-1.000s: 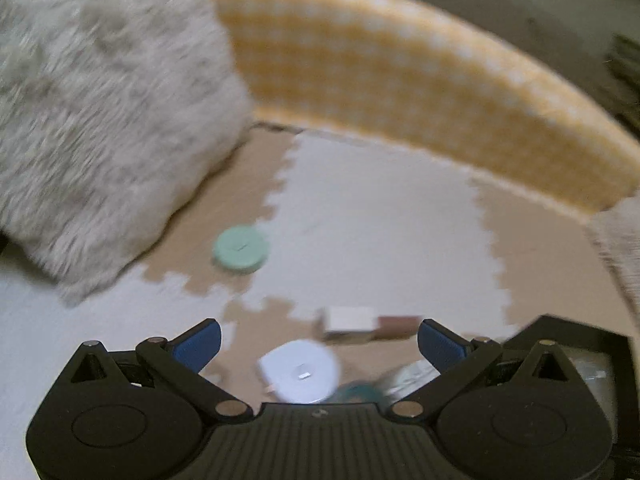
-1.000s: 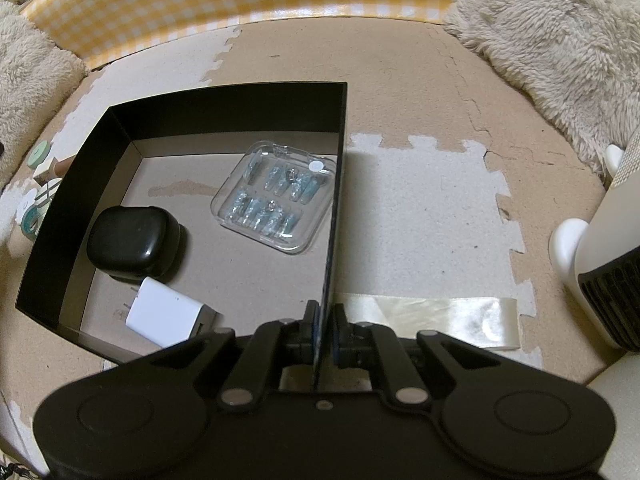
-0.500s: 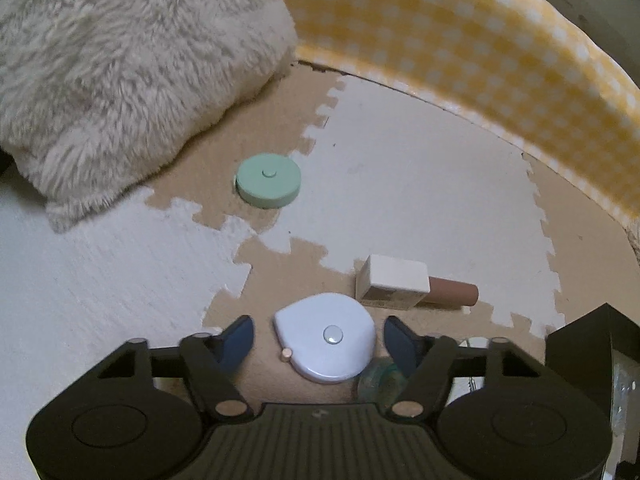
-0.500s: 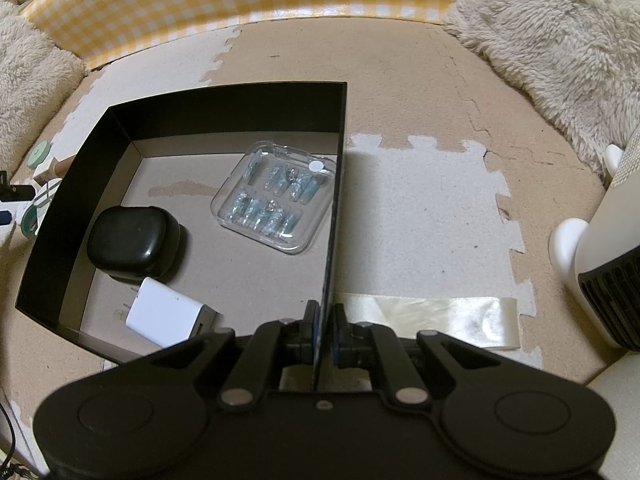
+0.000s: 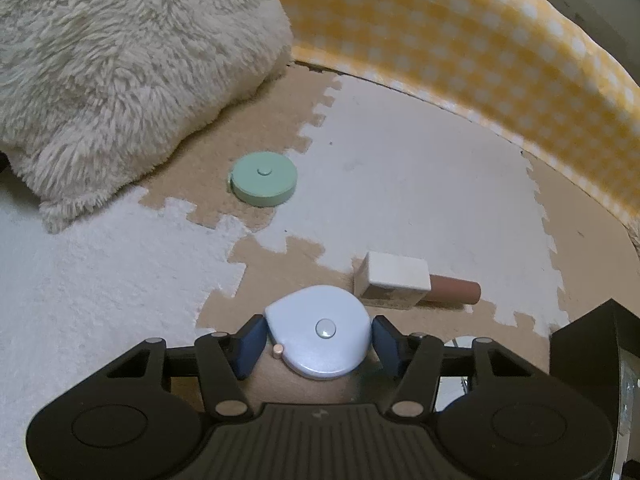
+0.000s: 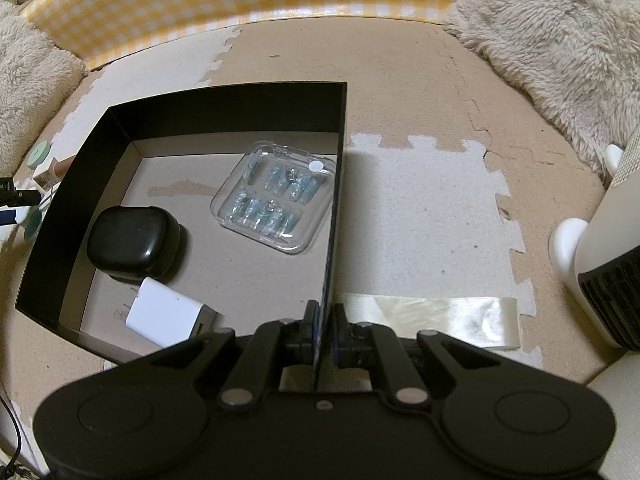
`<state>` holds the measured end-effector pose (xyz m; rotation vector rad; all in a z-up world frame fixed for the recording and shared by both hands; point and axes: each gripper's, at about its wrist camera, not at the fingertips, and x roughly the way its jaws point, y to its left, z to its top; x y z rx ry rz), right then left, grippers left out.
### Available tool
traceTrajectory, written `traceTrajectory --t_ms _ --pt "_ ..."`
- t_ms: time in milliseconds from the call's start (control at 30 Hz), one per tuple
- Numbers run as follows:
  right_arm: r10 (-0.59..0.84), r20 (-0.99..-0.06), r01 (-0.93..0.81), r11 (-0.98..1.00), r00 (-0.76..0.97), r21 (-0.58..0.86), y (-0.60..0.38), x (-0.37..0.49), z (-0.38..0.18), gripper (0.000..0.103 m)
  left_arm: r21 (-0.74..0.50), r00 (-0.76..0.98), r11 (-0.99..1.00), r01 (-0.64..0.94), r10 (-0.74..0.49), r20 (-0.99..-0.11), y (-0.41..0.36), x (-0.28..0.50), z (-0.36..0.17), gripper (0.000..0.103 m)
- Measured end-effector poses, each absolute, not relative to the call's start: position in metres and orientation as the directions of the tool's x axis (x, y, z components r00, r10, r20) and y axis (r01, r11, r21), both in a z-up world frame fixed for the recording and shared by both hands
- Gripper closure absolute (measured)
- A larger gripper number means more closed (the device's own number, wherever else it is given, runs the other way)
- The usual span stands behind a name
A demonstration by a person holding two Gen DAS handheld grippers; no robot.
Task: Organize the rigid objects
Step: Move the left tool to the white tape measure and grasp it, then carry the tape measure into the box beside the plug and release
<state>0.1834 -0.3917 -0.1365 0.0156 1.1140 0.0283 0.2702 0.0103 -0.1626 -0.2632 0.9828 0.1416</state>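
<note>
Pale-blue teardrop-shaped plastic tape measure lies flat on the tan foam mat at six o'clock in the left wrist view, and that is what we are picking up now. Our left gripper straddles it with jaws closing; the blue pads sit at the casing's flanks, about touching it, though we cannot tell that they press yet. To do this well, we should keep the pads level on the widest part of the casing, clear of the small tab at seven o'clock, and finish closing before lifting, since the smooth rounded shell could squirt out.

Our right gripper is clamped on the near right wall of the black open-topped cardboard box, steadying it. We should hold that grip firm. Inside, free floor remains at the box's middle, between the black rounded case, white charger block and clear plastic nail tray.
</note>
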Motion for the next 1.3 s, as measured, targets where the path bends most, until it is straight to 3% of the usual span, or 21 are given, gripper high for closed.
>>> traceTrajectory --t_ms 267,567,1300 --pt "0.031 -0.897 -0.015 1.000 0.440 0.027 -0.392 0.183 -0.136 0.096 -0.187 0.598 0.952 -0.242 -0.005 -0.801 0.010 0.265 -0.143 0.045" --pt "0.031 -0.897 -0.015 1.000 0.441 0.027 -0.392 0.183 -0.136 0.096 -0.241 0.659 0.962 -0.130 -0.098 -0.746 -0.017 0.257 -0.113 0.045" --pt "0.033 -0.899 -0.008 0.999 0.437 0.033 -0.392 0.184 -0.136 0.095 -0.431 0.511 0.830 0.353 -0.557 -0.654 -0.160 0.208 -0.092 0.045"
